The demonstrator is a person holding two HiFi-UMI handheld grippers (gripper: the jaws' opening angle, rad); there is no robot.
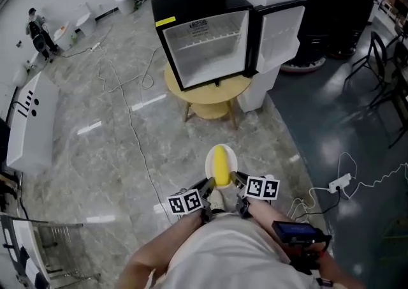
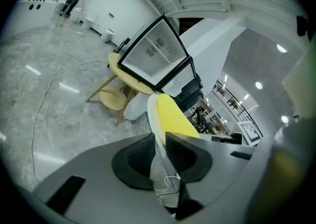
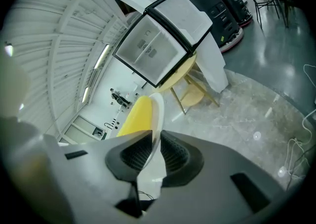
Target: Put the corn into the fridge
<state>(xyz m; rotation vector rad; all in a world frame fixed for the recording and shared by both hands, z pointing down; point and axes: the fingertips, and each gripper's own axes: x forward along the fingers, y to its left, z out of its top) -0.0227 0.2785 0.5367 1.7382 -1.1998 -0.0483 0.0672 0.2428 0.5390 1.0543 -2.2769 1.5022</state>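
Corn cob point(image 1: 220, 165), smooth yellow, lying on small white glossy plate point(image 1: 208, 164) near centre, left gripper point(image 1: 209, 185) and right gripper point(image 1: 234, 182) both clenched on its near rim, black mini fridge point(image 1: 203, 39) far ahead, door open, white inside, on round pale wooden table point(image 1: 210, 99).

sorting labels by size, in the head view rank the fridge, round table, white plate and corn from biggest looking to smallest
1. fridge
2. round table, partly hidden under the fridge
3. white plate
4. corn
Plate and corn look alike in length; the plate is wider. Both are nearest the camera, which inflates them.
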